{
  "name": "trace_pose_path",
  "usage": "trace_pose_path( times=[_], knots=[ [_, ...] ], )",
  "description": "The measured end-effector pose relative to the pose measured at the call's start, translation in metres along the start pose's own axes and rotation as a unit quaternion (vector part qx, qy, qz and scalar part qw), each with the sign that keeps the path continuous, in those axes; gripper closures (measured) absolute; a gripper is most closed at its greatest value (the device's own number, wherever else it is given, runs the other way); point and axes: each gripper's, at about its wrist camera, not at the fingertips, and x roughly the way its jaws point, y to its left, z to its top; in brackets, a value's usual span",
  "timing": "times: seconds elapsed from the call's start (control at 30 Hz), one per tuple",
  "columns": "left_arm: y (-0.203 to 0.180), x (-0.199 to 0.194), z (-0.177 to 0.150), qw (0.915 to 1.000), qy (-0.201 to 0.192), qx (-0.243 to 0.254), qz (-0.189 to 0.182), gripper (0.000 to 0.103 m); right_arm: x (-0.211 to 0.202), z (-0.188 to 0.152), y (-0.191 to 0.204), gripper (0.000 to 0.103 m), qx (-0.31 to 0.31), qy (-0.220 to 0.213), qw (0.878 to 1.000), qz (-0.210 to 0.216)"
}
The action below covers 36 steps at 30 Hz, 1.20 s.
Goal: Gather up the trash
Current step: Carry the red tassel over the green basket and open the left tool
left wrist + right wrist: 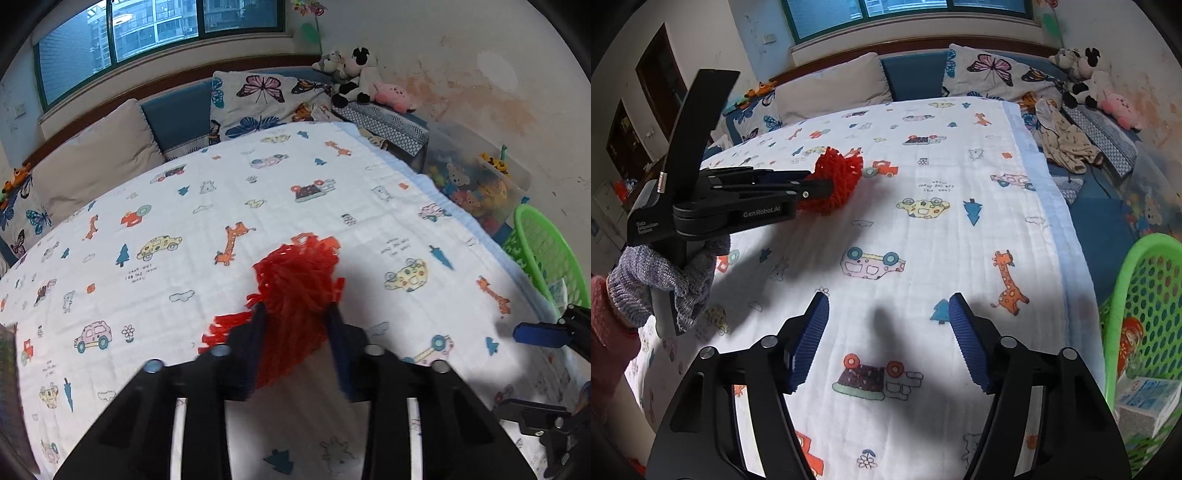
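Two grippers are working over the bed (960, 229): you are clamping the left gripper (297, 314) on the red pompom (299, 273), which is sitting on the printed sheet near the bed's middle. This looks like the pickup step. Next you will likely be lifting it and carrying it across to the green basket (1137, 295) beside the bed, where a carton is already lying. Your gloved left hand (668, 280) is angling its gripper downward. Your right gripper (888, 310) is hovering with jaws apart, holding nothing.
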Motion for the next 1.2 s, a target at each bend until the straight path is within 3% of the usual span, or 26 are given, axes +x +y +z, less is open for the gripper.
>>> trace_pose_path(
  times=[0.07,0.27,0.5,0.83,1.2],
  knots=[
    [-0.002,-0.006,0.000,0.9999,-0.002,-0.006,-0.009,0.085,-0.003,-0.002,0.001,0.042,0.002,-0.002,1.000,-0.001],
    [-0.017,-0.030,-0.007,0.9985,-0.014,-0.031,-0.043,0.086,-0.024,-0.015,-0.005,0.046,0.010,-0.013,1.000,-0.002],
    [-0.063,-0.054,-0.010,0.9960,-0.022,-0.019,-0.085,0.087,-0.065,-0.040,-0.029,0.046,0.030,-0.030,0.999,-0.024],
    [-0.168,-0.064,0.004,0.9868,-0.026,0.030,-0.157,0.087,-0.125,-0.085,-0.099,0.046,0.089,-0.049,0.991,-0.088],
    [-0.262,-0.056,0.019,0.9773,-0.018,0.084,-0.194,0.087,-0.175,-0.122,-0.159,0.046,0.147,-0.069,0.976,-0.143]
  ],
)
